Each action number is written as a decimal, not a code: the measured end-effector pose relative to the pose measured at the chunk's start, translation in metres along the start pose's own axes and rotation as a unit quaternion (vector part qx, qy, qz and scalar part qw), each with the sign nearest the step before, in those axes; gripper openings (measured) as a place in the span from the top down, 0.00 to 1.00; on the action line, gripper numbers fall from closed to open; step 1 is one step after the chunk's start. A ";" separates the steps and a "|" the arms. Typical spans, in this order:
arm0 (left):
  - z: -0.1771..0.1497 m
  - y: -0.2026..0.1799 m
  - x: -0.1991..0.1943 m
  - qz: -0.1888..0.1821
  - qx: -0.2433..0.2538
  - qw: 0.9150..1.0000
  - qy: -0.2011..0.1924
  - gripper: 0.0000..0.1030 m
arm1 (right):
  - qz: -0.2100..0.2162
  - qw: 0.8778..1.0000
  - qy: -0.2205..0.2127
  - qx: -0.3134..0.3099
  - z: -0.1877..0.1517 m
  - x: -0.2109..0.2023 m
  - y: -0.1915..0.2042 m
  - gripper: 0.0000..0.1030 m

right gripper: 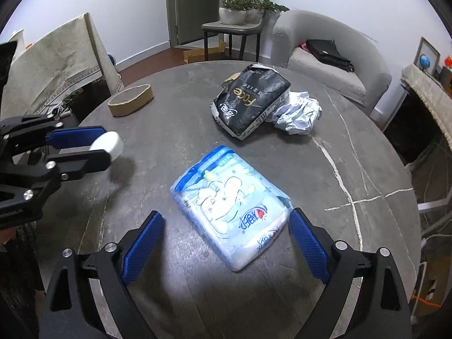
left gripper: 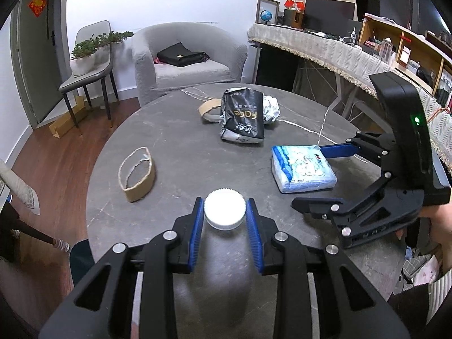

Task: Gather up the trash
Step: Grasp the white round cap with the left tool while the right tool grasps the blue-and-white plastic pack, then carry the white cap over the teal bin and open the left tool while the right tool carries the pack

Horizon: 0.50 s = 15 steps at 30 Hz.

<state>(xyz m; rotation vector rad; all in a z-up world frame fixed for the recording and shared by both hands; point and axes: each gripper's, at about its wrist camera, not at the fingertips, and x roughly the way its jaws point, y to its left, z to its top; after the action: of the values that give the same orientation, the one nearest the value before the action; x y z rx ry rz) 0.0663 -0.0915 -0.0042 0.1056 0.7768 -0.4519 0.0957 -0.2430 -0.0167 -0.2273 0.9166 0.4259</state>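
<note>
My left gripper (left gripper: 225,207) is shut on a white ribbed bottle cap (left gripper: 225,208), held a little above the round grey table (left gripper: 175,166); the right wrist view shows the same cap (right gripper: 108,144) between the left gripper's fingers at the left. My right gripper (right gripper: 226,224) stands open, its blue pads on either side of the near end of a blue-and-white tissue pack (right gripper: 230,206) that lies flat on the table, not touching it. In the left wrist view the right gripper (left gripper: 320,175) reaches over that pack (left gripper: 302,168) from the right.
Farther back lie a black torn bag (left gripper: 243,118), crumpled foil (left gripper: 271,110) and two brown cardboard rings (left gripper: 137,173) (left gripper: 209,110). Behind the table are a grey armchair (left gripper: 186,59), a chair with a plant (left gripper: 84,65) and a cloth-covered counter (left gripper: 339,56).
</note>
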 end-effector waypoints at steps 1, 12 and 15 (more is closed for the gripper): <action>0.000 0.000 0.000 0.000 -0.001 1.000 0.000 0.69 | 0.000 1.000 0.000 0.002 0.000 0.000 -0.001 0.10; -0.005 0.028 -0.019 0.008 -0.012 1.000 -0.011 0.69 | 0.012 1.000 0.000 0.013 0.008 0.004 0.008 0.29; -0.007 0.036 -0.025 0.011 -0.017 1.000 -0.016 0.69 | 0.021 1.000 -0.003 0.013 0.012 0.004 0.013 0.39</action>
<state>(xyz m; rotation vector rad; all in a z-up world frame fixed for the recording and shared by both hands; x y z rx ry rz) 0.0619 -0.0480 0.0059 0.0748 0.7519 -0.4174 0.1006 -0.2256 -0.0134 -0.1838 0.9221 0.4538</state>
